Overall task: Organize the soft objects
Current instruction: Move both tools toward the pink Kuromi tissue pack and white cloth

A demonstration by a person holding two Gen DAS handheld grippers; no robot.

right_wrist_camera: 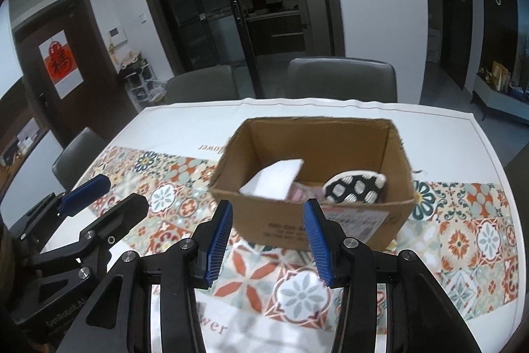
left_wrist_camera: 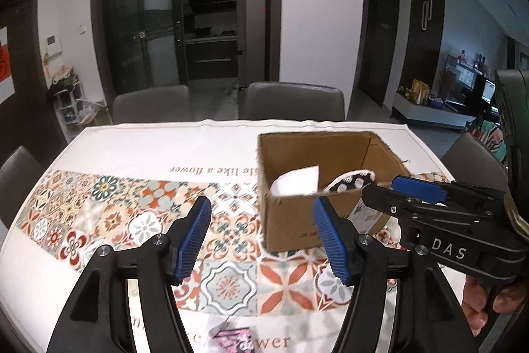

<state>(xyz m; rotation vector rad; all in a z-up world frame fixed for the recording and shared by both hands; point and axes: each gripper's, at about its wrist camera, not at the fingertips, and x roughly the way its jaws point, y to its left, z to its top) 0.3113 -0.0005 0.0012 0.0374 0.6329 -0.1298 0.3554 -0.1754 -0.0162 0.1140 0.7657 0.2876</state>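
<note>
An open cardboard box (right_wrist_camera: 317, 220) stands on the patterned tablecloth; it also shows in the left wrist view (left_wrist_camera: 297, 220). Inside lie a white soft piece (right_wrist_camera: 274, 181), a black-and-white dotted pad (right_wrist_camera: 355, 187) and something pink (right_wrist_camera: 304, 194). My right gripper (right_wrist_camera: 267, 237) is open and empty, just in front of the box. My left gripper (left_wrist_camera: 261, 237) is open and empty, left of the box and above the cloth. A pink and black item (left_wrist_camera: 231, 338) lies at the near table edge below the left gripper.
The table (left_wrist_camera: 148, 141) carries a white cloth with a tiled flower band. Grey chairs (right_wrist_camera: 340, 78) stand along the far side and the left end. The right gripper's body (left_wrist_camera: 446, 220) sits close to the left one.
</note>
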